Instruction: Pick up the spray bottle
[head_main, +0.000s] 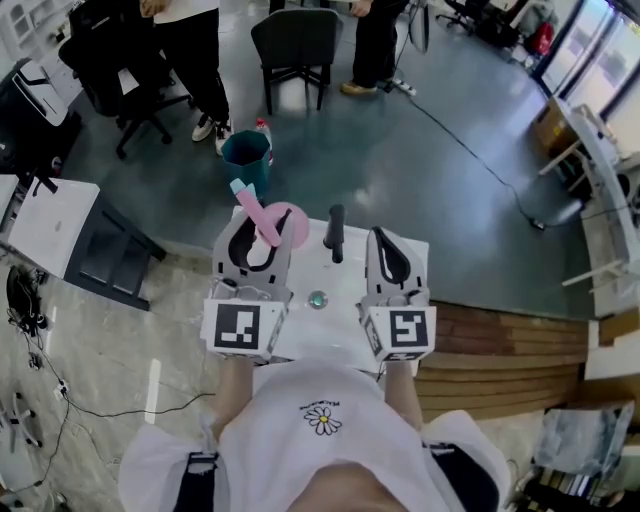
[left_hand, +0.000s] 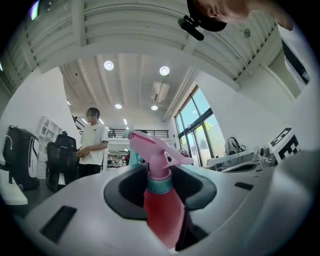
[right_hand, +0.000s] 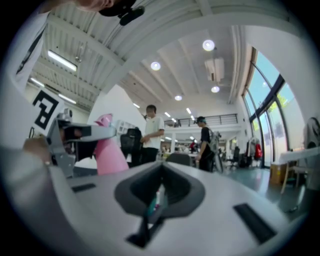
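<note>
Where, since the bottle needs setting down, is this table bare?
The bare table strip runs between the left gripper and the right gripper, past the small green thing, up to the black object. Under the grippers it is crowded.

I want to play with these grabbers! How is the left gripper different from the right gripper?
The left gripper is clamped on the pink spray bottle; the right gripper holds nothing. The left gripper's jaws stand apart around the bottle; the right gripper's jaws are closed together. Both are white outside and dark inside.
</note>
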